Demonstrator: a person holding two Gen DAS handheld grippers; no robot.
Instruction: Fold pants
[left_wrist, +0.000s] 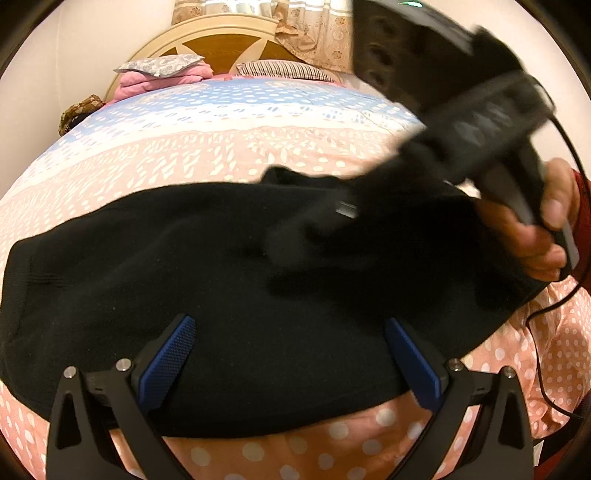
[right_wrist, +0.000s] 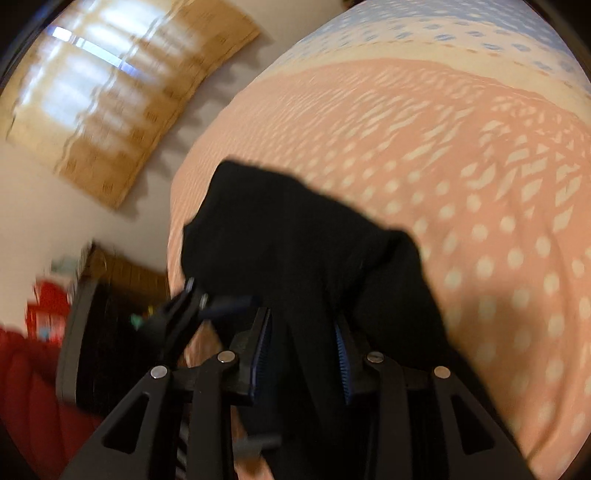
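Observation:
The black pants (left_wrist: 221, 273) lie spread across the pink dotted bed cover. My left gripper (left_wrist: 291, 354) is open, its blue pads wide apart just above the near edge of the pants, holding nothing. The right gripper (left_wrist: 347, 210) reaches in from the upper right, held by a hand, its tip down on the cloth. In the right wrist view my right gripper (right_wrist: 303, 350) is shut on a bunched fold of the black pants (right_wrist: 295, 251), which is pinched between the blue pads and hangs forward over the bed.
The bed cover (left_wrist: 229, 155) is pink with white dots, blue striped farther away. Pillows (left_wrist: 162, 70) and a wooden headboard (left_wrist: 221, 40) lie at the far end. A black cable (left_wrist: 546, 306) hangs at the right. The right wrist view shows curtains (right_wrist: 110, 99) and a dark box (right_wrist: 110, 295) beside the bed.

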